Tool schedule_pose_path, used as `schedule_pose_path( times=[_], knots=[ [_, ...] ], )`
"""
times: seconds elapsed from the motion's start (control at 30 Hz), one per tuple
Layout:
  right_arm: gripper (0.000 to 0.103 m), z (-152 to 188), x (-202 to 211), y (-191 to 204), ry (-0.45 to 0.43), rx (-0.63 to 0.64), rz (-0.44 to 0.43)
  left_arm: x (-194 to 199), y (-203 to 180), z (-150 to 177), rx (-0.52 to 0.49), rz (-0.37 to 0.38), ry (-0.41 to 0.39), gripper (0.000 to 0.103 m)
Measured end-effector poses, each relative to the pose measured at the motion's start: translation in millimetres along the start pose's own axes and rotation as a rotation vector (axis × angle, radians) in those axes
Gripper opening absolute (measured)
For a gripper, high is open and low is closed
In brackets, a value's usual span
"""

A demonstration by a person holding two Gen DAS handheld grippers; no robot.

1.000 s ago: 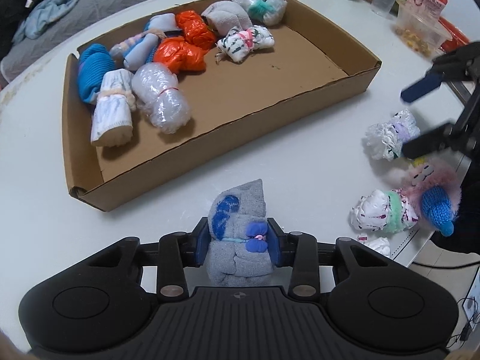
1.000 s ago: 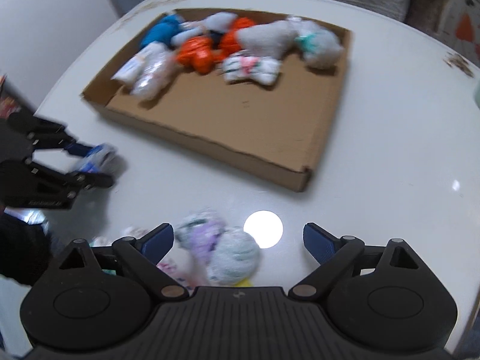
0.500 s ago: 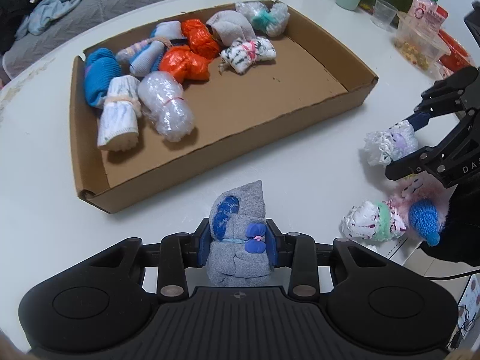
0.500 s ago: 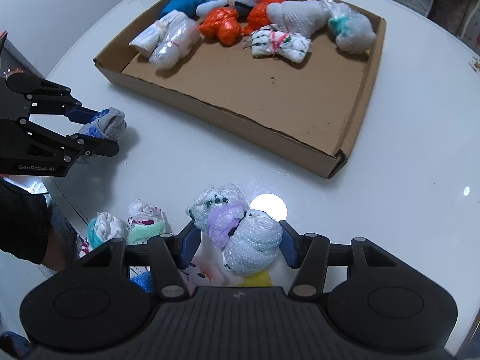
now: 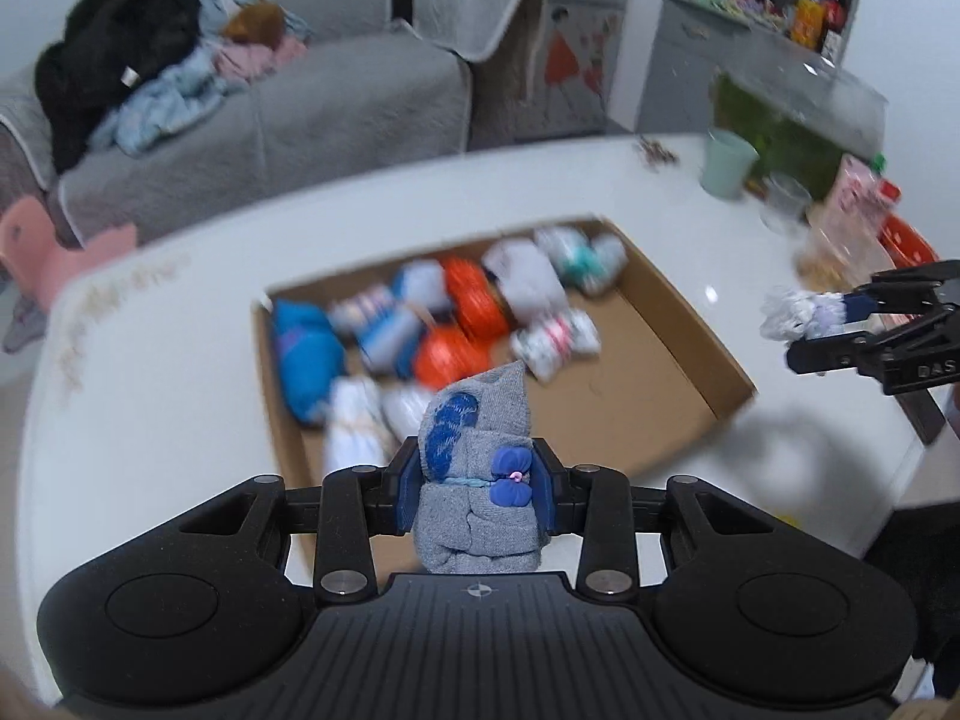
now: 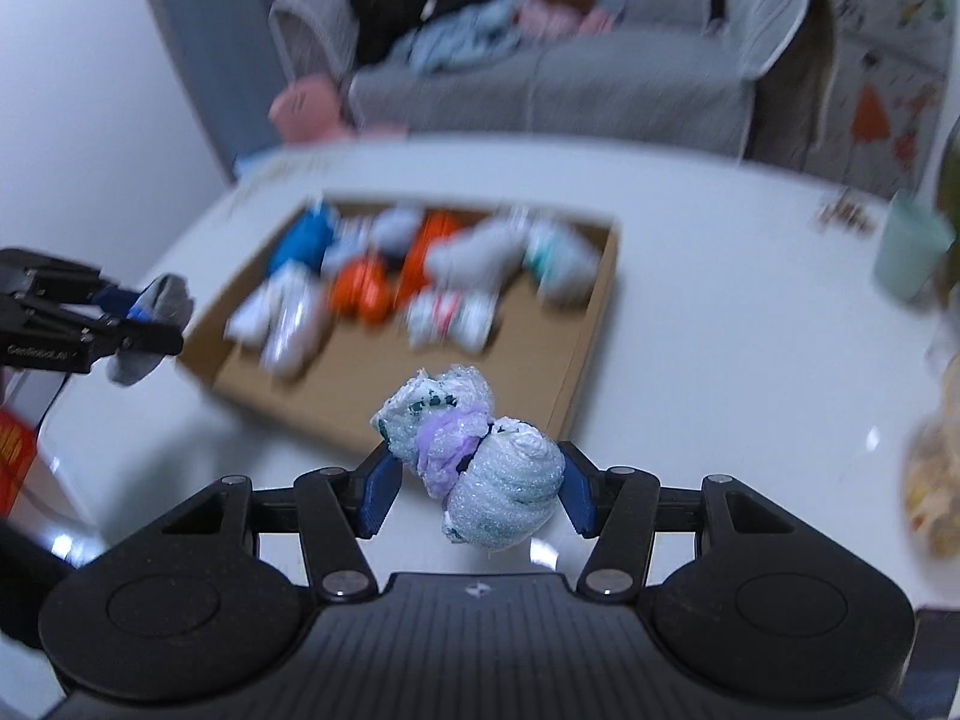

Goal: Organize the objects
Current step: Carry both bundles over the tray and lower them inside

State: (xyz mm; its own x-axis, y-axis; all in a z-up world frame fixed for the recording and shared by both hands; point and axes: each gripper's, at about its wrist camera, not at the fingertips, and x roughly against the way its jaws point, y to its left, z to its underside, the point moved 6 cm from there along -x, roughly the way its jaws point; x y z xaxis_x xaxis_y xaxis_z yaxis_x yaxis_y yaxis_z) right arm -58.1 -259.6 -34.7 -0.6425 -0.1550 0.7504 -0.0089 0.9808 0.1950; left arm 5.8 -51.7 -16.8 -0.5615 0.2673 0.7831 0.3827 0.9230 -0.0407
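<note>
While my left gripper clamps a grey sock roll and my right gripper pinches a white-and-purple sock bundle, both held above the table, the cardboard tray holds blurred orange, blue and white rolls. Writing on the grippers is too blurred to read.

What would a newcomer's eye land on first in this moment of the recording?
Most likely the two held bundles: the left gripper clamps a grey sock roll with a blue bow, and the right gripper clamps a white-and-purple fuzzy sock bundle, both up off the white table. Behind them sits the cardboard tray, its far side packed with blurred orange, blue and white rolls.
</note>
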Motion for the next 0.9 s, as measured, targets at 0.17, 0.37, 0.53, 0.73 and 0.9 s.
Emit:
schedule_pose_path(
  times=[0.17, 0.37, 0.53, 0.73, 0.9],
  knots=[
    [0.051, -39, 4, 8, -0.089, 0.010, -0.023, -15, 12, -24, 0.048, -0.007, -0.016, 0.042],
    [0.052, -62, -25, 19, -0.087, 0.040, -0.018, -48, -7, -39, 0.038, 0.031, -0.020, 0.042],
    [0.052, -60, -49, 2, -0.047, 0.024, 0.044, -89, -20, -32, 0.049, 0.053, 0.024, 0.042],
    [0.052, -45, -71, -9, 0.021, 0.048, 0.052, -128, -35, -25, 0.048, 0.084, 0.063, 0.042],
    [0.052, -41, -81, -7, 0.043, 0.097, 0.056, -149, -51, -23, 0.032, 0.125, 0.081, 0.042]
  ],
)
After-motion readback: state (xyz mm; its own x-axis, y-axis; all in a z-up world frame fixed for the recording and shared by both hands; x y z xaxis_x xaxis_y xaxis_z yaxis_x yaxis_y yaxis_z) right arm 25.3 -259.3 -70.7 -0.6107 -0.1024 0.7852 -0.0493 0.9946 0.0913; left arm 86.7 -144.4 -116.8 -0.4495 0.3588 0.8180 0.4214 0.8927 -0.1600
